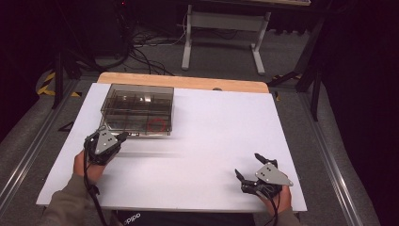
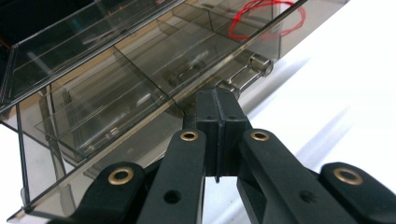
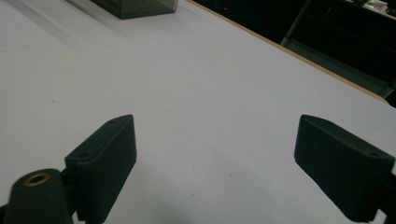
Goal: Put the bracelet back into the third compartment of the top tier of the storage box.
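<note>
Smoky clear compartment box sitting at the far-left part of the white worktop, long side running left to right, lid down. Red loop of string lying in the near-right compartment.

Left gripper parked right at the box's near edge, fingers clenched flat together, nothing between them. From the left gripper view, tips resting just shy of the little clear latch on the front wall, box straight ahead and slightly up from the tips. So the box lies dead ahead of the left hand, touching or almost touching; hard to call which.

Right gripper way off at the near-right corner of the worktop, fingers released and spread wide, bare white surface between them. Well apart from the box, so left is clearly the nearer one.

Probably a latch or lid job coming up, judging by where those tips point. Plenty of open worktop to the right of the box and toward the person. Tighter at the left edge and at the far wooden strip, so pushing the box that way looks risky.
</note>
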Motion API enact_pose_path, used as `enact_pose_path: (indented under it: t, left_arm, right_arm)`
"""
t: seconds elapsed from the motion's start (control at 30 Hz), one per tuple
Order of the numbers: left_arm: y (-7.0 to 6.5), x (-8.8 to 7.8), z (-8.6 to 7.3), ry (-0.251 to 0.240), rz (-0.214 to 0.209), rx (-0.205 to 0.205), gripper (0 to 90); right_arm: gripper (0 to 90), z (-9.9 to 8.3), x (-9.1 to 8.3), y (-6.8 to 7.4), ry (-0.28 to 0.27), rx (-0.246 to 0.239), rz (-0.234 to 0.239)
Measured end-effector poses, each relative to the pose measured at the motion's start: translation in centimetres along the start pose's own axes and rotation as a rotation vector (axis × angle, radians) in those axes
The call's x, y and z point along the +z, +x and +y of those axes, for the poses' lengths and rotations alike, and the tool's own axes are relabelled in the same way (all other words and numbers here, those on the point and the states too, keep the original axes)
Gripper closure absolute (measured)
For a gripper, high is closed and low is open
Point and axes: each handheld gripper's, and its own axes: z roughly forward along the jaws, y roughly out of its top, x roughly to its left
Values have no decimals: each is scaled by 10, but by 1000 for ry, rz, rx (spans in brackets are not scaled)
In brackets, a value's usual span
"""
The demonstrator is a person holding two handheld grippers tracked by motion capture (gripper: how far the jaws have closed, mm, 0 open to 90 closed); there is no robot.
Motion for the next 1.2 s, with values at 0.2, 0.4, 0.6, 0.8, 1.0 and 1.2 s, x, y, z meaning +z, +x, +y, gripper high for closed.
enact_pose_path:
  t: [0.2,0.4,0.6,0.8,1.0,1.2]
  left_arm:
    - [2,2,-1,8,25,7,895]
    - [3,3,-1,8,34,6,895]
    - [3,5,-1,12,37,13,895]
    - [4,8,1,5,43,10,895]
    - [5,13,3,7,48,7,895]
    - [6,17,2,14,51,9,895]
  right_arm:
    - [140,0,0,0,-1,0,1]
    - [140,0,-1,-1,-6,1,-3]
    - [140,1,-1,0,-8,-2,-1]
    - [140,1,-1,0,-9,-1,-3]
    - [140,1,0,1,-7,-1,-1]
    - [139,0,0,0,-8,4,-1]
